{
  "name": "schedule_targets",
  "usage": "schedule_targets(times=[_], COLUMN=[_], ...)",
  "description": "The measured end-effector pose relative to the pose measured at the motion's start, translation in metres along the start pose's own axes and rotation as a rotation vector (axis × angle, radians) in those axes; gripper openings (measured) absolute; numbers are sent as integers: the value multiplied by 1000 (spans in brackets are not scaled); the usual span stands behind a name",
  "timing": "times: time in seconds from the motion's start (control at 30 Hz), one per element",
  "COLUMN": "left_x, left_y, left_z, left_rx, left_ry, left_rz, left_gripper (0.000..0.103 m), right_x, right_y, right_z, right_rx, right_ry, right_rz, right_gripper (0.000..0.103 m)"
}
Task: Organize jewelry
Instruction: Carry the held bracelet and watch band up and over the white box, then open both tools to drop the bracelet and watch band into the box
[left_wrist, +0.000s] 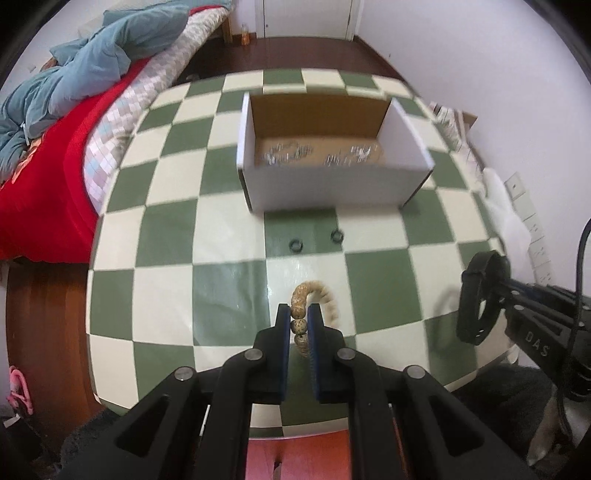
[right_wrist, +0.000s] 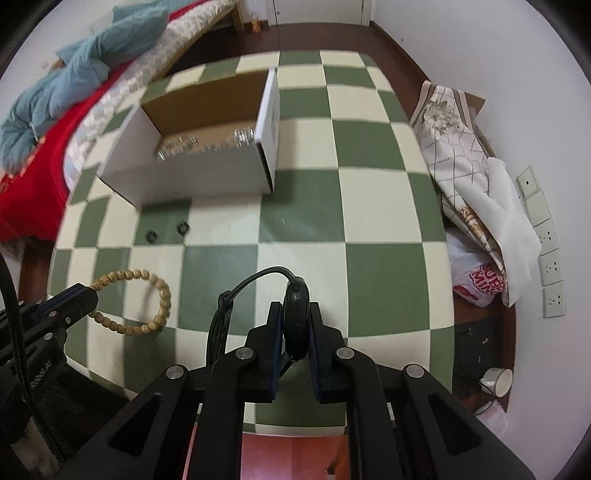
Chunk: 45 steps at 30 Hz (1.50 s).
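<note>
Far left, off the table, a bed with red cover (left_wrist: 55, 177) and rumpled blue duvet (left_wrist: 81, 70) is sitting beside the green-and-cream checkered tablecloth (left_wrist: 177, 229), glossy, vinyl-looking. Left gripper (left_wrist: 298, 319) is clamping a beaded bracelet (right_wrist: 147, 295) on a couple of its beads; the round, speckled tan, wood-like beads are forming a loop that is hanging out from the tips over the near part of the table. Ahead, two small dark rings (left_wrist: 316, 240) are lying flat on a green square, near each other, just in front of the box. The white cardboard box (left_wrist: 332, 188), open top, brown inside, is standing mid-table, already holding silvery chain-like pieces (left_wrist: 317, 153), sparkly, fine detail blurred. Right gripper (right_wrist: 295, 319) is pinching a black band-like piece (right_wrist: 295, 314), smooth, rubbery-looking, stiff loop, exact type unclear, a thin black cord arching off it. Both items are looking ready to go into the box: probably best carrying each over the near wall high enough that the dangling loops are not snagging the rim, opening only once above the floor of the box, one hand at a time so the arms are not crossing. Far right, patterned fabric (right_wrist: 450, 136) and white plastic are piling by the wall.
</note>
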<state>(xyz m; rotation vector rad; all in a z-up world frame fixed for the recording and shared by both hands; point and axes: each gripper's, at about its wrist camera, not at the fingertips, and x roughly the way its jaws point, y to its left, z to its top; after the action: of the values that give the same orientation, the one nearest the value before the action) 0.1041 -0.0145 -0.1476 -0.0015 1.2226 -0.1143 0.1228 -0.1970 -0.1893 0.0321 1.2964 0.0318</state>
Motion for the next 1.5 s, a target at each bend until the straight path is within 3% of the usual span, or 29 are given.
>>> schedule_targets(times=[0.4,0.6,0.8,1.03,1.13,1.17,1.23,1.27,1.3,1.33,1.4,1.47,1.5], left_x=[-71,-68,-23,28,43,45,46,45,41,39,31,24,22], left_y=[13,14,15,20,21,22,21,21,20,20,21,21,21], left_z=[66,120,168,195,202,203,203,204,203,204,203,203,203], left_rx=[-21,8,32,11,-2,-5,-6,-3,-1,-2,-9,-8,-5], left_ry=[-154,-179,-115,-9,33,40,40,31,18,6,-28,-60,-59], left_rz=[-76,-77,-59,-71,-38,-27,-5,9,26,33,48,73,86], left_gripper=[6,6,6,7,10,11,13,17,31,57,89,92,101], right_x=[-63,-63,-32,23,40,45,50,50,51,50,47,46,46], right_y=[1,12,18,30,34,36,39,40,41,42,40,40,40], right_z=[48,99,150,192,200,203,205,205,205,204,198,192,188], right_rx=[45,45,54,38,9,-3,-35,-51,-63,-70,-77,-88,-91], right_ry=[-112,-129,-94,8,61,82,98,103,110,117,121,132,138], right_rz=[147,179,188,203,214,218,200,178,163,151,128,109,95], right_gripper=[13,13,13,13,14,19,52,80,92,93,93,98,101])
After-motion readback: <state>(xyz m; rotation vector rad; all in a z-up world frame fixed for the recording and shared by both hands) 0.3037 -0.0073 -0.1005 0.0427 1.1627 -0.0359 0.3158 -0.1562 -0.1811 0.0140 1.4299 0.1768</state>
